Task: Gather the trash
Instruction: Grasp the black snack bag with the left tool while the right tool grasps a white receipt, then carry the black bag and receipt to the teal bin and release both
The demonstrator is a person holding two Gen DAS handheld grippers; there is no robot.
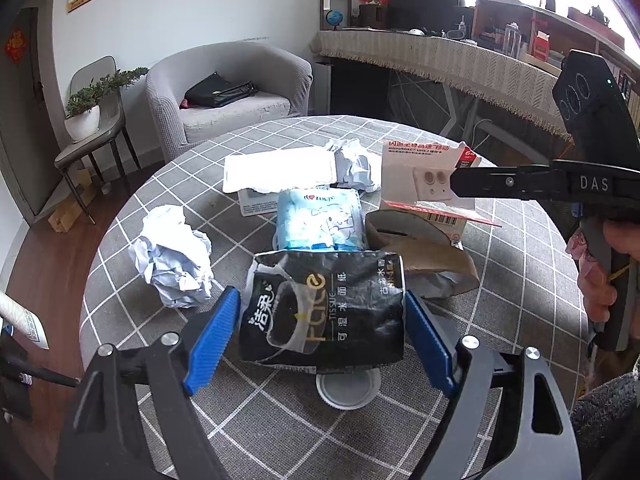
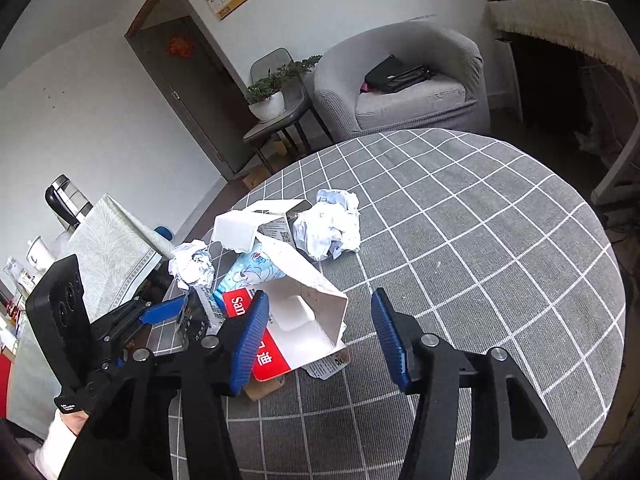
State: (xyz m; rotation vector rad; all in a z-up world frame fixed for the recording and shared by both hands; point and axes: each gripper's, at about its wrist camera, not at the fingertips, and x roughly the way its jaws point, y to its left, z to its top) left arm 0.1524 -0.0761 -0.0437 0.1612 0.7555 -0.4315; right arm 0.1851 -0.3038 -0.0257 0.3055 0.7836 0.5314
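1. Straddling the black tissue packet (image 1: 324,312), the left gripper (image 1: 320,336) is held spread, pads not yet pressing; closure should be centred.
2. Right of that packet, the white-and-red box (image 2: 304,320) lies between the right gripper (image 2: 320,340) pads, apparently ungripped; its open flap should be avoided.

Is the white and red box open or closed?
Open. The white and red box gapes at one end, its white inside showing, lying on the table.

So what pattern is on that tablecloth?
The tablecloth is grey with a white grid, clearest in the right wrist view.
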